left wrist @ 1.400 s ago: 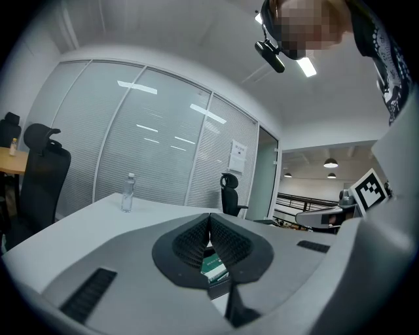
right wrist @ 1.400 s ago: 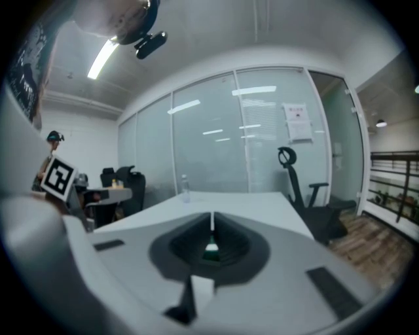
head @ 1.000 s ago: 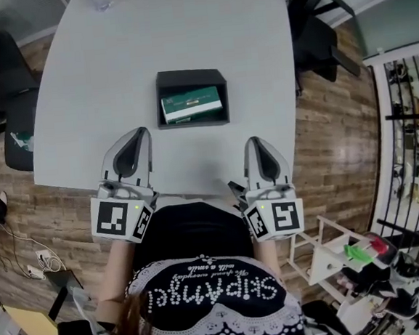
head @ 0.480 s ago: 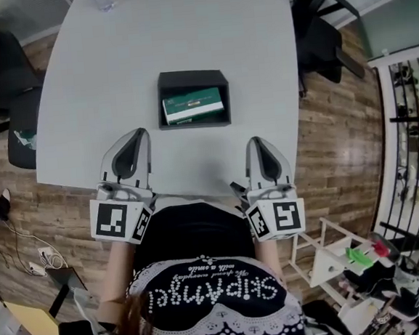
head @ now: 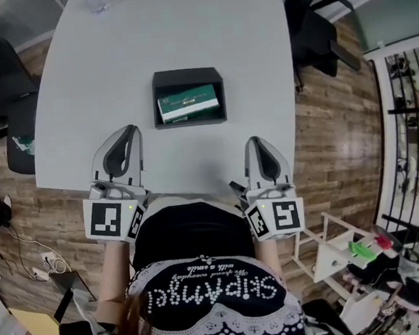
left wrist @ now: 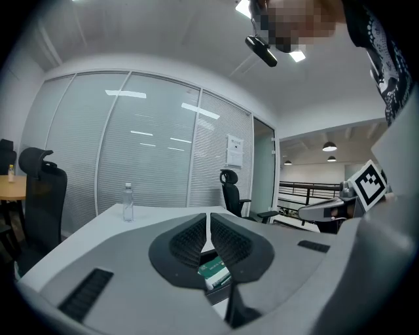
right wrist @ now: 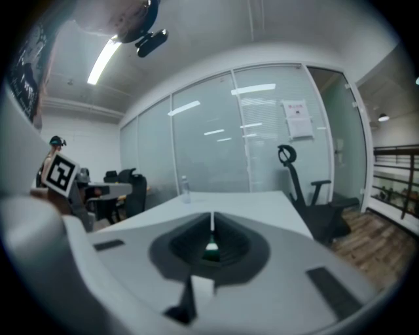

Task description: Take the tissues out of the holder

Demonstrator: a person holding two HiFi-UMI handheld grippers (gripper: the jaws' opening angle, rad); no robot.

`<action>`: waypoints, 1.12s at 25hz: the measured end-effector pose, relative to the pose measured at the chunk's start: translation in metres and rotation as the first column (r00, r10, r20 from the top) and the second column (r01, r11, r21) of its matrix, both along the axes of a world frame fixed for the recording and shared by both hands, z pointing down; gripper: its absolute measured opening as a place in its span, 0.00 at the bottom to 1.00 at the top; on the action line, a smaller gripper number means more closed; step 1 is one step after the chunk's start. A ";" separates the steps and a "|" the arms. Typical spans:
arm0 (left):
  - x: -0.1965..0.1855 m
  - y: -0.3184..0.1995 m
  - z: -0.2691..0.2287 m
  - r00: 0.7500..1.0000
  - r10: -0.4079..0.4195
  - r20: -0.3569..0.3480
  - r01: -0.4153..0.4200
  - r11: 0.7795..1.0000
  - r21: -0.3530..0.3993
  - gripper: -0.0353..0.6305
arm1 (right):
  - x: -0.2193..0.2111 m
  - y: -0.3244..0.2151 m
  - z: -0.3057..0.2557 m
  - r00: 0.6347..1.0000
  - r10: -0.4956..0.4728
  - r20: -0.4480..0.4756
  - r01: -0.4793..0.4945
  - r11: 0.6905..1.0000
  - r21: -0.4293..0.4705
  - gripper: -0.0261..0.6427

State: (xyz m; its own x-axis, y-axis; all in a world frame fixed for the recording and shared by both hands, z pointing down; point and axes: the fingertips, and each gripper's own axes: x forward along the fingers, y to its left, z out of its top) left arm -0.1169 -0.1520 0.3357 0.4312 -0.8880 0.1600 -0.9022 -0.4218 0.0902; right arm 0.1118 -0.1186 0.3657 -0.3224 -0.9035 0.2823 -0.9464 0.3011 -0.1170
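Observation:
A black open-topped holder [head: 160,82] sits on the white table [head: 112,55], with a green tissue pack [head: 188,103] lying inside it. My left gripper [head: 124,130] rests at the table's near edge, left of and nearer than the holder, jaws shut and empty. My right gripper [head: 258,140] is at the near edge to the holder's right, also shut and empty. In the left gripper view, the shut left gripper [left wrist: 209,217] has the tissue pack [left wrist: 215,271] showing below its tips. A sliver of the green tissue pack [right wrist: 211,249] shows through the shut right gripper [right wrist: 211,224].
A clear water bottle [left wrist: 127,201] stands at the table's far side. Black office chairs [head: 321,29] stand right of the table, another chair [head: 2,94] to the left. Glass partition walls [left wrist: 150,150] lie beyond. A small white rack [head: 326,251] stands on the wooden floor at lower right.
The left gripper has rolled slightly and sits a little further left in the head view. The right gripper, holder and tissue pack have not moved.

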 end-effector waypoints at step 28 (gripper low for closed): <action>0.072 -0.050 0.036 0.918 0.351 0.184 -0.324 0.932 -0.160 0.57 | 0.025 0.017 0.018 0.994 0.111 0.023 -0.110 0.993 -0.048 0.09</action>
State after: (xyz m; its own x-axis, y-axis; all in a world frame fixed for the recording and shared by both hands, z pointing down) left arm -0.0448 -0.2021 0.3713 0.6474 -0.6627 0.3764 -0.7122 -0.7019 -0.0107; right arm 0.1372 -0.1018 0.3834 -0.2289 -0.9202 0.3177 -0.9701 0.1886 -0.1526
